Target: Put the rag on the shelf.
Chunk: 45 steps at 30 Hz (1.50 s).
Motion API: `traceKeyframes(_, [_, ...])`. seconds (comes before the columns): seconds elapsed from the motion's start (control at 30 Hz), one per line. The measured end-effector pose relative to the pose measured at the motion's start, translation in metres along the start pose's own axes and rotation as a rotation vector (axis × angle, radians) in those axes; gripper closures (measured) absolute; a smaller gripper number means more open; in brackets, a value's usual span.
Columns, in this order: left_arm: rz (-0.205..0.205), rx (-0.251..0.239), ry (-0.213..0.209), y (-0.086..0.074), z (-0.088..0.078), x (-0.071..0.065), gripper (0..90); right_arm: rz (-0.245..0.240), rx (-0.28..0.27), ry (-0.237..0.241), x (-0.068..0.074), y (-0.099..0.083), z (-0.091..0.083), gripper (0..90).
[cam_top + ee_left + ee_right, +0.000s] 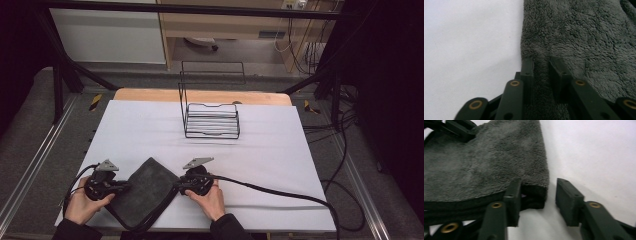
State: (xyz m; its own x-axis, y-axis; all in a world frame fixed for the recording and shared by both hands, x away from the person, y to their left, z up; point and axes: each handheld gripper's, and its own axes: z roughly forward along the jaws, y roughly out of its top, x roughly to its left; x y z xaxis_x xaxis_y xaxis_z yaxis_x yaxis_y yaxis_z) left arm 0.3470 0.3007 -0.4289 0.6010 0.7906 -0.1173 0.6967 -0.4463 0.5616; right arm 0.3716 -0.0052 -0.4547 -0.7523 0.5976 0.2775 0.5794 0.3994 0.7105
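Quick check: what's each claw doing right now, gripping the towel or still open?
Left claw: shut on the grey towel, jaws pinching a fold at its edge.
Right claw: open, straddling the towel's corner, a gap left beside the outer jaw.

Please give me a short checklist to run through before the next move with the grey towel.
1. Left tongs pinching the grey towel at its edge: ok, a fold of pile sits squeezed between the jaws.
2. Right tongs gripping the towel corner: not ok, the corner lies between the jaws, but a gap remains beside one jaw.
3. Towel lying flat on the white sheet: ok in the high view.
4. Right cable off the towel: ok, it trails away to the side.
5. Wire rack well apart from the towel: ok.
6. Strap-like dark band along the towel's near edge free of the jaws: cannot tell.
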Motion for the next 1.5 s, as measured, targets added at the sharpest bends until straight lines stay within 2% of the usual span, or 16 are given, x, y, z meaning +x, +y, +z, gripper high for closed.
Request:
traceKeyframes(0.07, [-0.008, -0.004, 0.001, 0.001, 0.000, 0.000, 78.6, 0.004, 0.003, 0.005, 0.000, -0.001, 0.000, 68.5])
traceKeyframes(0.17, [-0.012, -0.004, -0.005, 0.001, -0.001, 0.001, 81.9, 0.005, 0.007, 0.028, -0.001, 0.001, -0.001, 79.4])
traceKeyframes(0.3, [-0.016, -0.030, 0.003, 0.002, -0.004, 0.000, 83.1, -0.020, -0.020, 0.036, 0.000, 0.004, -0.008, 82.2])
traceKeyframes(0.37, [-0.008, -0.059, 0.005, 0.004, -0.007, -0.002, 83.3, -0.026, -0.032, 0.036, 0.001, 0.005, -0.011, 82.4])
traceKeyframes(0.43, [0.004, -0.118, -0.002, 0.011, -0.009, -0.007, 83.4, -0.037, -0.063, 0.031, 0.002, 0.012, -0.025, 82.5])
traceKeyframes(0.5, [0.014, -0.135, -0.003, 0.014, -0.009, -0.010, 83.4, -0.041, -0.076, 0.024, 0.001, 0.014, -0.032, 82.5])
traceKeyframes(0.53, [0.027, -0.165, -0.018, 0.021, -0.007, -0.015, 83.4, -0.034, -0.088, 0.016, -0.003, 0.017, -0.045, 82.5])
traceKeyframes(0.63, [0.042, -0.191, -0.037, 0.034, 0.001, -0.023, 83.4, -0.010, -0.102, 0.003, -0.012, 0.019, -0.064, 82.4])
traceKeyframes(0.77, [0.062, -0.197, -0.042, 0.050, 0.015, -0.032, 83.4, 0.008, -0.115, -0.040, -0.025, 0.016, -0.084, 82.3])
traceKeyframes(0.87, [0.085, -0.173, -0.038, 0.065, 0.032, -0.040, 83.4, 0.028, -0.108, -0.071, -0.037, 0.010, -0.092, 82.3])
traceKeyframes(1.0, [0.107, -0.146, -0.037, 0.081, 0.053, -0.048, 83.2, 0.043, -0.094, -0.116, -0.051, 0.002, -0.096, 82.1])
traceKeyframes(1.17, [0.098, -0.130, -0.041, 0.086, 0.069, -0.046, 77.0, 0.055, -0.067, -0.156, -0.067, -0.004, -0.090, 81.8])
traceKeyframes(1.23, [0.082, -0.141, -0.040, 0.084, 0.063, -0.043, 64.7, 0.049, -0.053, -0.176, -0.076, -0.006, -0.080, 81.7])
traceKeyframes(1.33, [0.057, -0.158, -0.055, 0.076, 0.047, -0.037, 57.6, 0.037, -0.054, -0.185, -0.082, -0.005, -0.074, 81.5])
traceKeyframes(1.43, [0.059, -0.159, -0.061, 0.064, 0.034, -0.032, 57.3, 0.034, -0.043, -0.185, -0.084, -0.005, -0.072, 80.3])
traceKeyframes(1.5, [0.049, -0.136, -0.078, 0.056, 0.032, -0.033, 57.5, 0.033, -0.034, -0.186, -0.087, -0.006, -0.073, 69.2])
